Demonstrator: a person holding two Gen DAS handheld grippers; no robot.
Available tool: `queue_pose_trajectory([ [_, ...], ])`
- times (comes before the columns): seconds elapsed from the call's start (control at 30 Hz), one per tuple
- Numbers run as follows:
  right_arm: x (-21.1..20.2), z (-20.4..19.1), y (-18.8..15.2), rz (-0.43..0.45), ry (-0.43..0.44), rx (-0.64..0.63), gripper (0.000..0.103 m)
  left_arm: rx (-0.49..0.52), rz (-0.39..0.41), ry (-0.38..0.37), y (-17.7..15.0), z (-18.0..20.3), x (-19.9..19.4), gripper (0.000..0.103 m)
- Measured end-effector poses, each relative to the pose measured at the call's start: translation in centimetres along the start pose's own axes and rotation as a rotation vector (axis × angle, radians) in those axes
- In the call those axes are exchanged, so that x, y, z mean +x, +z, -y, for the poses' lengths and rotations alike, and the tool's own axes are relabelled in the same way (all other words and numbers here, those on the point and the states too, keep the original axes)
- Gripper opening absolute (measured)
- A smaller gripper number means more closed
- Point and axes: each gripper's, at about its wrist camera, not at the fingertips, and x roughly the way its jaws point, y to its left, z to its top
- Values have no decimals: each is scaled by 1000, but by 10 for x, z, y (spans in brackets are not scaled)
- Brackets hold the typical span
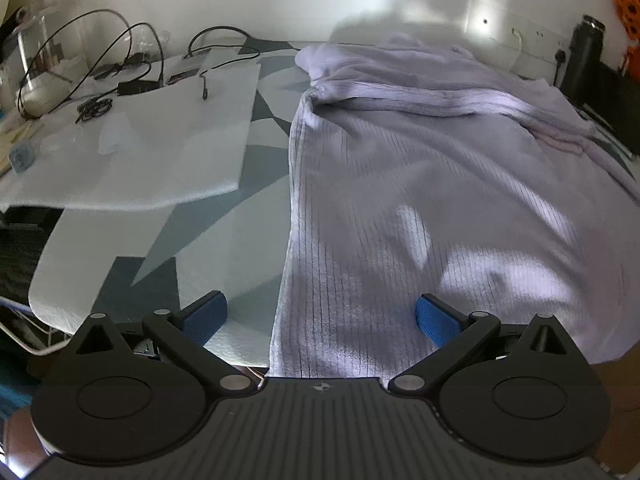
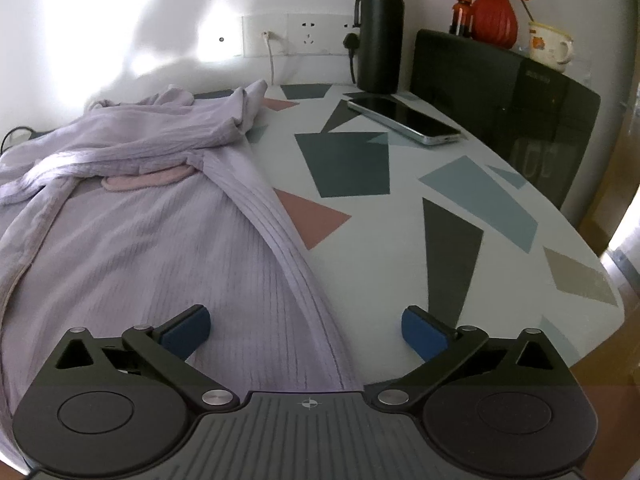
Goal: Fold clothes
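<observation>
The lilac ribbed garment [image 1: 420, 184] lies spread on the patterned desk [image 1: 224, 216], sleeves bunched at the far end. It looks soft, light and limp, so expect sagging; take it by the near hem corners. The left hand-held gripper [image 1: 320, 316] is released, straddling the garment's left edge. The right hand-held gripper [image 2: 306, 330] is released over the right edge. Cables [image 1: 100, 72] lie far left, clear of the fold; a phone [image 2: 404, 120] and black bottle [image 2: 380, 32] stand right.
</observation>
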Motion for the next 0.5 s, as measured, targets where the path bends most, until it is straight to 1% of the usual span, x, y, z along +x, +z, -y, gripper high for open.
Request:
queue_pose_trajectory([
  [0.27,2,-2,-2,26,-23,35,102,-7,-11,15,3,0,2,103],
  [0.4,2,-2,-5,46,-24,37,102,-8,4,15,0,-1,0,103],
  [0.5,3,-2,-4,45,-24,40,102,-3,42,12,-4,-1,1,103],
])
